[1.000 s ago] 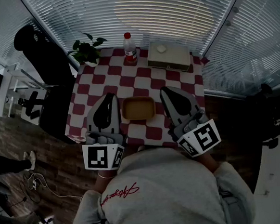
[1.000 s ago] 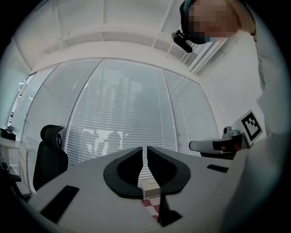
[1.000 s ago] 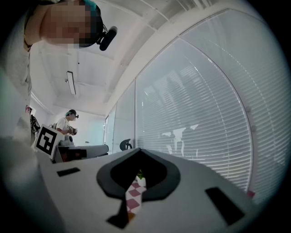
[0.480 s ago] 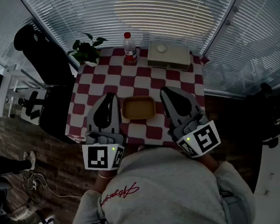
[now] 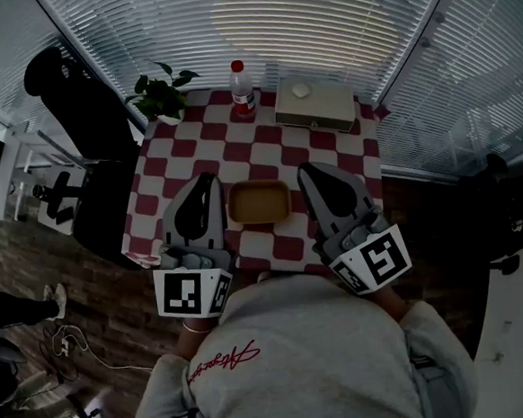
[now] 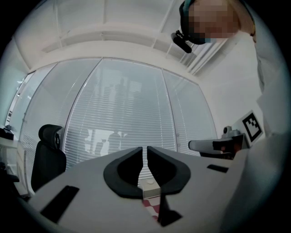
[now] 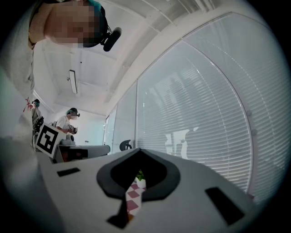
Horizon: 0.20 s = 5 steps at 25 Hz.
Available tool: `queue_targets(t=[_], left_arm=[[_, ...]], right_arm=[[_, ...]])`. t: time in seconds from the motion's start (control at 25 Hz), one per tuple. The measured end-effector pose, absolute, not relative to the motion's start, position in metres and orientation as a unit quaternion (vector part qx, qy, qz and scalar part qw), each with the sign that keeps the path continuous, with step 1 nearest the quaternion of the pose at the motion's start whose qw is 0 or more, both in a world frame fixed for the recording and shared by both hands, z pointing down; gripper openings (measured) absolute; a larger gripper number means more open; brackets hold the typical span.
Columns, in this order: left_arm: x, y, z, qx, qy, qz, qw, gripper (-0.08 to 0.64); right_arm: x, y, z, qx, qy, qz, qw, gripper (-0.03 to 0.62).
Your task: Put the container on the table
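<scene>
Beside the left of the table (image 5: 230, 156), draped in red-and-white check: black office chair (image 5: 84, 127). Along the table's far edge, from left to right: potted plant (image 5: 164, 94), red-capped bottle (image 5: 242, 90), pale flat box (image 5: 315, 105).

Nearer, left of centre: left gripper (image 5: 207, 177), held over the table's near edge, pointing away from the body and tipped slightly upward, pressed shut with nothing between the jaws. From its own view, only window blinds (image 6: 122, 118) and a sliver of checked cloth past the closed tips.

At centre, flanked closely by both grippers, no contact visible: shallow tan container (image 5: 258, 202), open side up, apparently resting flat on the table.

Right of it: right gripper (image 5: 306, 168), mirrored in pose, angled a little inward, likewise closed on nothing, marker cube (image 5: 374, 260) close to the body.

Judged from this layout: either placing already done and both claws clear, or no pickup begun; cannot tell which. If a lift is wanted next: needs one claw opened first, lowered to the container's rim, then closed squarely on a side wall, since shallow walls may slip from a crooked grip. If finished: nothing more than keeping both claws off the rim.
</scene>
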State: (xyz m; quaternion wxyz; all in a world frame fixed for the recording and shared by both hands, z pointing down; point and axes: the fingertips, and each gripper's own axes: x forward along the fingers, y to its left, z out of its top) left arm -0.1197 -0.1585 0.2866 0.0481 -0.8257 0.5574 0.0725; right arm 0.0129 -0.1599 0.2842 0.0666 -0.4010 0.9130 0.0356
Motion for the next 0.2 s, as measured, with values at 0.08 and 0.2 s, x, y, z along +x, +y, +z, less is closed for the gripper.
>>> queue_targets(t=[0.08, 0.2], left_arm=[[-0.1202, -0.1596, 0.288, -0.826, 0.557, 0.074, 0.045, 0.041], [-0.1207, -0.1611, 0.29, -0.827, 0.556, 0.074, 0.044, 0.041]], right_arm=[[0.0125, -0.161, 0.2853, -0.402, 0.913, 0.035, 0.066, 0.009], [0.0123, -0.1623, 0.2867, -0.403, 0.912, 0.035, 0.067, 0.009]])
